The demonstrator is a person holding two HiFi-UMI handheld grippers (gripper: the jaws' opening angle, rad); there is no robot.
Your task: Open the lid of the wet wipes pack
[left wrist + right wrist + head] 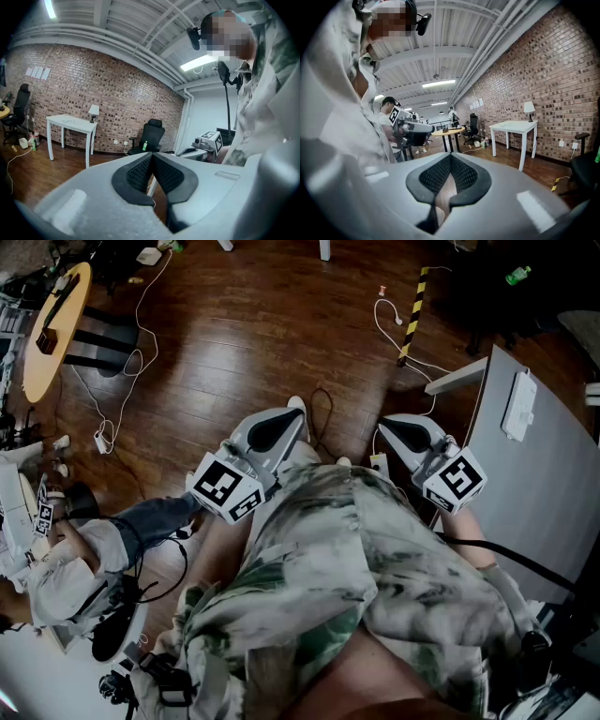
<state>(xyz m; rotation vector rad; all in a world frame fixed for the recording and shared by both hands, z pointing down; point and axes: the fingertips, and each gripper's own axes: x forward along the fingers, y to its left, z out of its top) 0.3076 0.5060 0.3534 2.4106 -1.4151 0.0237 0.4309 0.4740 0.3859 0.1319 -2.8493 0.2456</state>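
Over the wood floor (244, 334), beside a grey table (548, 484), the person holds both grippers close to a patterned shirt (328, 549). The left gripper (294, 411) and right gripper (388, 422) have their jaws pressed together on nothing. Where the wipes pack lies cannot be told.

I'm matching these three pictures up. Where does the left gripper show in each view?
Head view: left gripper, left of centre, pointing up-picture.
Left gripper view: its own shut claw, lower centre.
Right gripper view: left of centre, pointing right.
Shared landmark: round wooden table, head view top left, right gripper view centre.
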